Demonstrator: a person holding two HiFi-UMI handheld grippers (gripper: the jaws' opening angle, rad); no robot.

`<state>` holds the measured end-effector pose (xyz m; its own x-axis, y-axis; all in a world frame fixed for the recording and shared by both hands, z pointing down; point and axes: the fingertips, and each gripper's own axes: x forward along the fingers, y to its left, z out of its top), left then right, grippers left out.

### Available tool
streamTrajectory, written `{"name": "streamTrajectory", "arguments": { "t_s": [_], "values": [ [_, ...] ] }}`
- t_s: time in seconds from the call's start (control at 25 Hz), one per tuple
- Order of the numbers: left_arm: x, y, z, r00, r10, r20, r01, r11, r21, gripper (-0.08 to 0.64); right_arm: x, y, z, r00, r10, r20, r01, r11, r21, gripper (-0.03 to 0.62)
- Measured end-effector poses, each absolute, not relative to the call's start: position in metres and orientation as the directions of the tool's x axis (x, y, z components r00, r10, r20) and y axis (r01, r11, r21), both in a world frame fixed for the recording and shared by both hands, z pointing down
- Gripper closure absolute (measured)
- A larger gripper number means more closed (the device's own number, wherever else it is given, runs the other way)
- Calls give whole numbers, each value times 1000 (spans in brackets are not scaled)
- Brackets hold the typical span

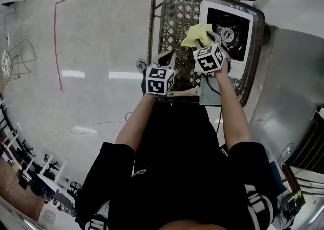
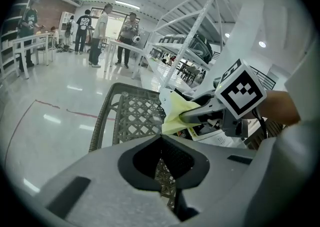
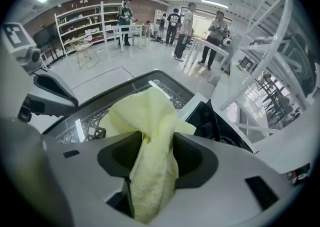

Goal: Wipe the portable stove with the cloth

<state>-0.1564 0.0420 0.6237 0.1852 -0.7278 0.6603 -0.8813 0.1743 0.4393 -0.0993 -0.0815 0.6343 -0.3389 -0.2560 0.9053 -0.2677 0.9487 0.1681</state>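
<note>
Right tool (image 1: 209,38) is clamped on the yellow cloth (image 1: 196,35); in the right gripper view the cloth (image 3: 148,121) bunches up between the jaws and spills out forward. The cloth hangs over the near-left corner of the white portable stove (image 1: 242,54), upper right of centre in the head view, on the dark lattice tabletop (image 1: 174,18). Contact with the stove is unclear. Left tool (image 1: 167,61) is narrow, jaws nearly together and empty, just left of the right tool over the lattice. White shelving frame (image 2: 195,36) is behind the tabletop, with people (image 2: 100,33) standing far back. Red floor line (image 1: 55,31) at upper left.
</note>
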Motion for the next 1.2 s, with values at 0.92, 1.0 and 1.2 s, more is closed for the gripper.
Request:
{"name": "streamTrajectory", "arguments": {
  "t_s": [0.92, 1.0, 1.2],
  "values": [
    [-165, 6, 632, 198, -724, 661, -885, 158, 438, 543, -130, -132, 638, -354, -264, 897, -254, 950, 180, 388],
    [-165, 3, 633, 200, -723, 661, -884, 158, 439, 543, -131, -136, 637, -358, -267, 895, -254, 950, 181, 388],
    [-165, -3, 637, 206, -718, 665, -885, 154, 440, 543, -136, -145, 640, -362, -274, 891, -262, 947, 185, 388]
  ]
}}
